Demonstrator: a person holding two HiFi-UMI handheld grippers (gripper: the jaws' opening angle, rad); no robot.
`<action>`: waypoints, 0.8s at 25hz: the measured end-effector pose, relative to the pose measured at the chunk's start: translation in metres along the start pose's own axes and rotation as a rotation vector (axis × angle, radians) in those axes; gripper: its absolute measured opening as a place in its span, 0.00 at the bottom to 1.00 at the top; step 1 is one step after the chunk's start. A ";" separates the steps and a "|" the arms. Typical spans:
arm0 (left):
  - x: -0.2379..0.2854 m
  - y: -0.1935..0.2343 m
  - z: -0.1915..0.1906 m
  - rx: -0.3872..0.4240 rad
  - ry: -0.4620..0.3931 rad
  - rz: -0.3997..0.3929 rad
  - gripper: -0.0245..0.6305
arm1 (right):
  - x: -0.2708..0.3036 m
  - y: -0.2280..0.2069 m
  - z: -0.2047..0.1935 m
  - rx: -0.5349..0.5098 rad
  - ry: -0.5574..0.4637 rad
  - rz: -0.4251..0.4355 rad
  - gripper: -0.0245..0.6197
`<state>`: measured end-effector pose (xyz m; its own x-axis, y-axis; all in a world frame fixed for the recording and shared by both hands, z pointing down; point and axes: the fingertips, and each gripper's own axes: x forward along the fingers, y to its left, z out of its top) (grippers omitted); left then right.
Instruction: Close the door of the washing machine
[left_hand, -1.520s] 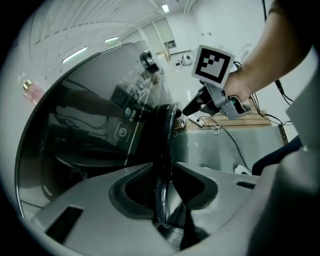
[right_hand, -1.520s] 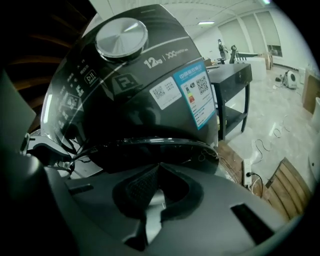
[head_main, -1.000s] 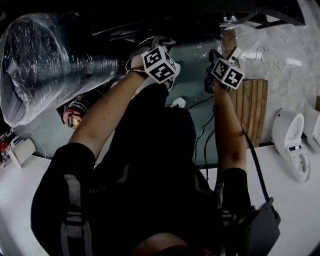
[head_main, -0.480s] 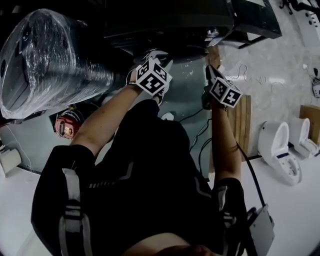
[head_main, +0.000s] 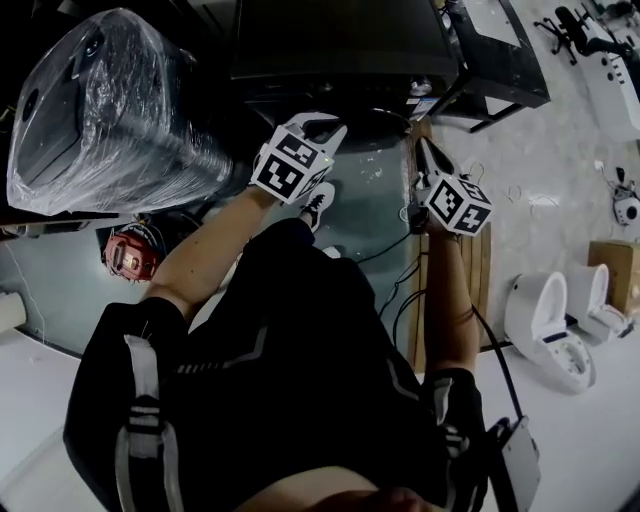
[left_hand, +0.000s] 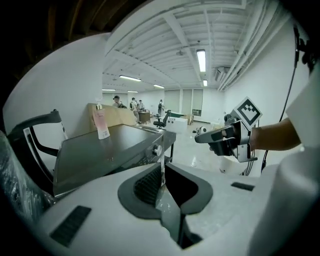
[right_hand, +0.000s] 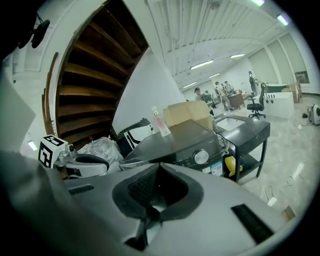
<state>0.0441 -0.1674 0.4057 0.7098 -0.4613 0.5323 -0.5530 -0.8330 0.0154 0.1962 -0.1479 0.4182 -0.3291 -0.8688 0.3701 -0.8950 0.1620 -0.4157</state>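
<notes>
The dark washing machine (head_main: 340, 50) stands at the top of the head view; its lid (left_hand: 110, 145) and knob (left_hand: 156, 149) show in the left gripper view, with a pink bottle (left_hand: 101, 122) on top. Its door is hidden below the jaws in both gripper views. My left gripper (head_main: 325, 128) is raised in front of the machine; its jaws have just been closing to a narrow gap with nothing between them. My right gripper (head_main: 425, 150) hangs beside it at the right, shut and empty. The machine's knob (right_hand: 201, 156) and the left gripper (right_hand: 90, 162) also show in the right gripper view.
A plastic-wrapped appliance (head_main: 100, 110) lies left of the machine. A black stand (head_main: 500, 60) is at its right. Wooden slats (head_main: 470, 290), cables (head_main: 400, 290) and white toilets (head_main: 550, 335) are on the floor at the right; a red object (head_main: 130, 255) at the left.
Both grippers have come up in front of the washing machine, and the left one has rolled. More of the machine's top and the black stand has come into the head view.
</notes>
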 end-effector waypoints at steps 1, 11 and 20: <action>-0.007 -0.001 0.003 0.001 -0.010 0.008 0.08 | -0.004 0.007 0.006 -0.016 -0.006 0.013 0.05; -0.105 0.021 0.052 -0.072 -0.165 0.156 0.04 | -0.054 0.076 0.074 -0.188 -0.106 0.092 0.05; -0.197 0.061 0.068 -0.075 -0.225 0.297 0.04 | -0.072 0.149 0.131 -0.321 -0.197 0.130 0.05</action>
<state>-0.1000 -0.1481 0.2444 0.5870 -0.7421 0.3235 -0.7737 -0.6319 -0.0457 0.1261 -0.1221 0.2207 -0.4095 -0.8996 0.1517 -0.9087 0.3874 -0.1558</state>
